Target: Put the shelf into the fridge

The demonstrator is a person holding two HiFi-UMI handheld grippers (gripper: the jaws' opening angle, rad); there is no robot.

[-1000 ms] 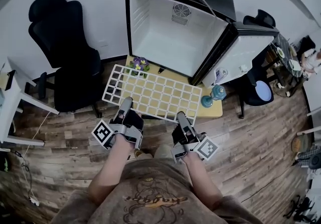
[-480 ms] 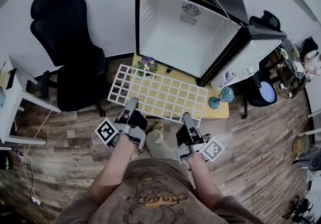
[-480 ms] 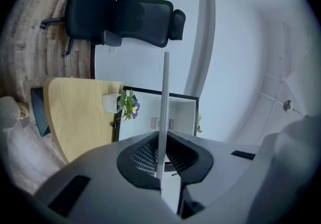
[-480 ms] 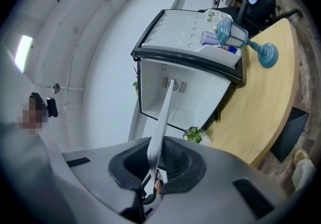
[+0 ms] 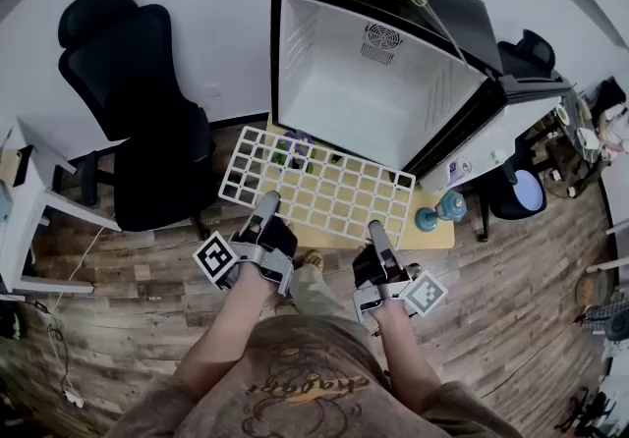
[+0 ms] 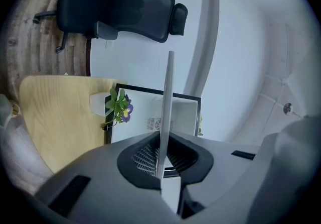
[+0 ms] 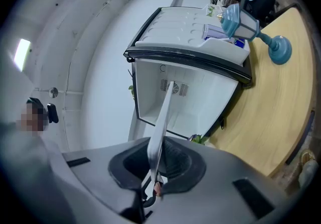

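The left tongs (image 5: 266,201) and the right tongs (image 5: 374,228) each pinch the shelf's (image 5: 319,192) near edge, the right tongs having just squeezed tighter; the open fridge (image 5: 378,97) stands at twelve o'clock.

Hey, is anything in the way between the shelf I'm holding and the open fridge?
Nothing visible stands between the white wire grid shelf and the open black fridge, whose inside is empty. The small purple-flowered potted plant sits underneath the shelf.
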